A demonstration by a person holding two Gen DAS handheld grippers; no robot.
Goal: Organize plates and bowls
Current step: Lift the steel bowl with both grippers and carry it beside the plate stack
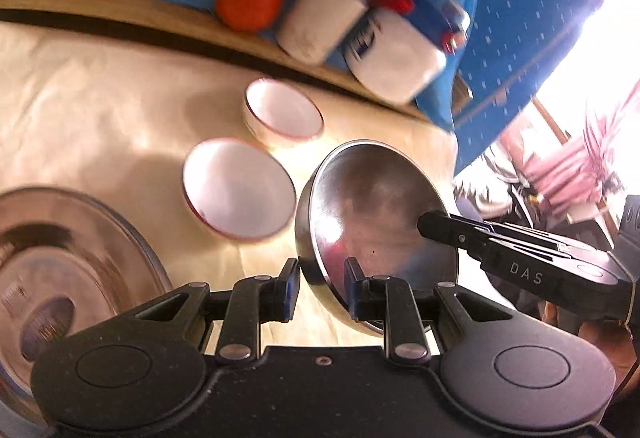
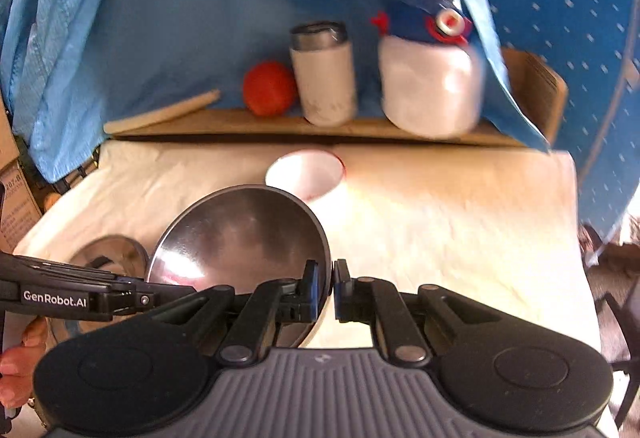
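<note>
Steel bowl [image 2: 240, 234] in, seemingly, both grippers

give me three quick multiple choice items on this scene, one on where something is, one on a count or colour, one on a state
1. Where is the red ball?
A. on the ledge, left of the white tumbler
B. inside the steel bowl
C. on the cream cloth

2. How many white bowls with red rims show in the left wrist view?
A. one
B. two
C. four

3. How is the steel bowl held?
A. lying flat, untouched
B. by one gripper only
C. tilted, with both grippers on its rim

Answers:
1 A, it sits on the wooden ledge beside the tumbler.
2 B, a near bowl and a far bowl.
3 C, the left gripper and the right gripper each clamp the rim.
</note>
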